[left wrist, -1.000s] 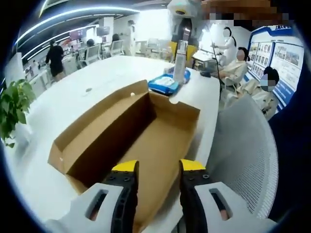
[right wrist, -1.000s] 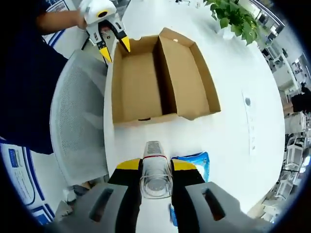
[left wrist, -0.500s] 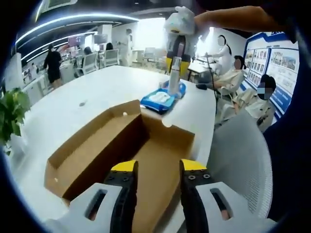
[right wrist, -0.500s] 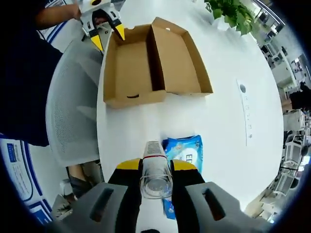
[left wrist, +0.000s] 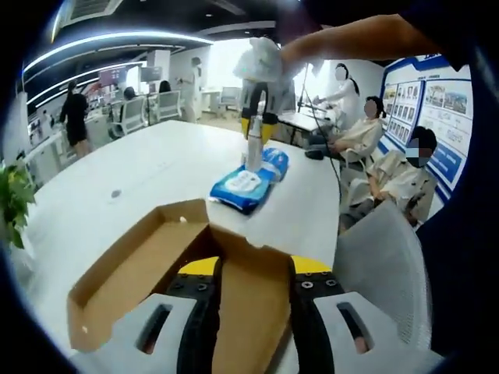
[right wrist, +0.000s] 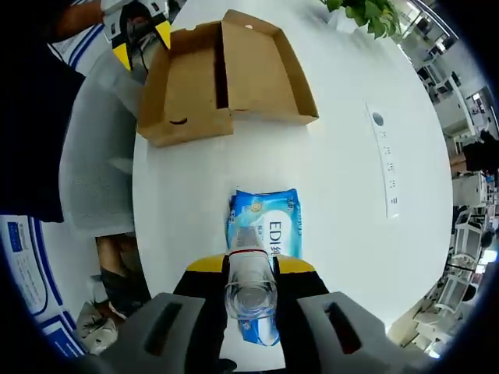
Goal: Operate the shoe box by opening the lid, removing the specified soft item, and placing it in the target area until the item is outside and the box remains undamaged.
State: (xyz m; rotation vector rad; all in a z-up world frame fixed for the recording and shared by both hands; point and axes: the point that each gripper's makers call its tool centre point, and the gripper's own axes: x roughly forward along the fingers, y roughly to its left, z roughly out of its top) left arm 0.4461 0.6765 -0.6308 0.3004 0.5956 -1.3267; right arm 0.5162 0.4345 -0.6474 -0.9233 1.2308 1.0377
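1. The blue soft pack (right wrist: 265, 234) lies flat on the white table (right wrist: 343, 195), outside the open shoe box (right wrist: 226, 78), long axis along the right gripper's reach.
2. Right gripper (right wrist: 249, 269), clamped on a clear bottle (right wrist: 249, 280), hangs directly over the pack.
3. Left gripper (left wrist: 249, 269), jaws apart and empty, hovers over the box, far from the pack.

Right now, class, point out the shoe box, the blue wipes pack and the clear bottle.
shoe box (right wrist: 191, 86), right gripper view, inner floor of the tray.
blue wipes pack (right wrist: 265, 222), right gripper view, printed top face.
clear bottle (right wrist: 249, 287), right gripper view, body between the jaws.

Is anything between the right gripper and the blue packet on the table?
Yes. The right gripper is shut on a clear bottle, which hangs directly over the blue packet on the white table.
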